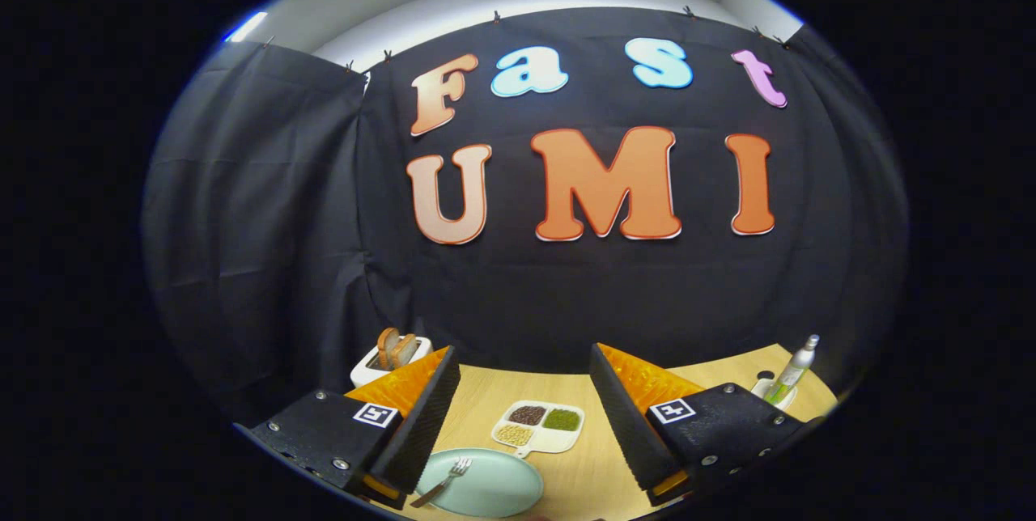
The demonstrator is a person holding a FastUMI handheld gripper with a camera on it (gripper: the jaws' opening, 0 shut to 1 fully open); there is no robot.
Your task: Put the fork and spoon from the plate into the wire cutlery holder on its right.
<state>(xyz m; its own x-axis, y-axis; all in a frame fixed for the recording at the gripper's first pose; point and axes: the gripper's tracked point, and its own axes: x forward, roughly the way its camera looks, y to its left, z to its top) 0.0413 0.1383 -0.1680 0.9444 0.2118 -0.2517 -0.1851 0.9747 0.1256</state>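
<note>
A pale green plate (494, 490) lies on the wooden table between and below my fingers. A metal fork (443, 482) rests on the plate's left part, tines pointing away, close to my left finger (421, 416). My gripper (524, 400) is held above the table with its fingers wide apart and nothing between them. The right finger (627, 416) stands over bare table to the right of the plate.
Just beyond the plate sits a white divided tray (541, 426) with beans and grains. A white toaster (387, 359) holding bread slices stands at the back left. At the back right, a slim bottle (793, 367) stands in a small white dish (767, 389).
</note>
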